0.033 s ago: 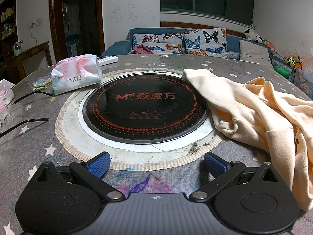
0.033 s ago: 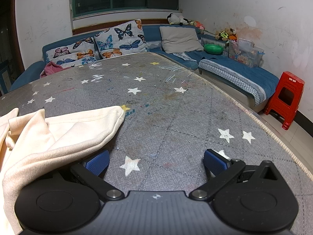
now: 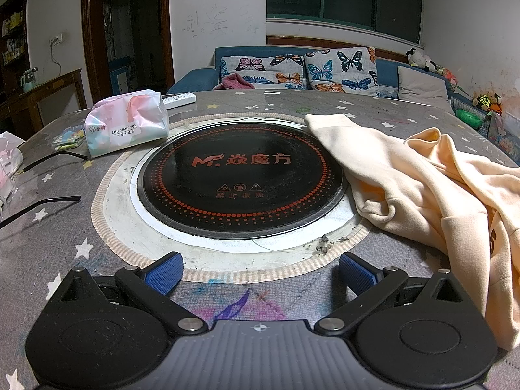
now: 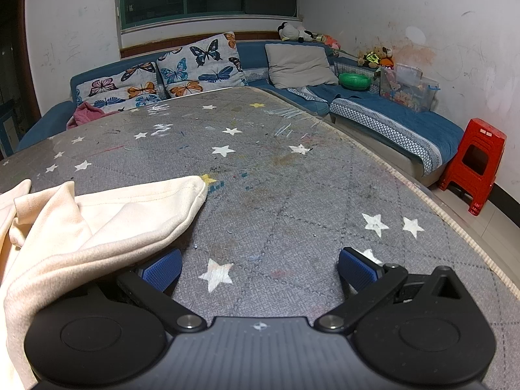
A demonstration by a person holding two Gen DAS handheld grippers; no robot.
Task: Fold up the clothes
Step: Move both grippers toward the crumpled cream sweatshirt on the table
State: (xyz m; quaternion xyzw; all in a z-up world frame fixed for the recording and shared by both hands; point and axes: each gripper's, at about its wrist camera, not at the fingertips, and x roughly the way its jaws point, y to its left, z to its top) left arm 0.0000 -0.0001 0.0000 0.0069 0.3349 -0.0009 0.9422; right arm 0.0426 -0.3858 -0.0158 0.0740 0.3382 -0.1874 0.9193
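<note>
A cream sweatshirt (image 3: 432,191) lies crumpled on the grey star-patterned table, at the right of the left wrist view, one sleeve reaching over the rim of the black round cooktop (image 3: 240,178). My left gripper (image 3: 260,273) is open and empty, low over the table's near edge, left of the garment. In the right wrist view the same sweatshirt (image 4: 97,221) lies at the left, and a fold drapes over my left finger's base. My right gripper (image 4: 260,269) is open, with bare table between its blue pads (image 4: 357,269).
A pink-white tissue pack (image 3: 126,126) and a white remote (image 3: 178,99) sit at the far left of the table. Black cables (image 3: 48,201) lie at the left. A blue sofa with butterfly cushions (image 4: 182,74) runs behind. A red stool (image 4: 477,165) stands right of the table edge (image 4: 455,224).
</note>
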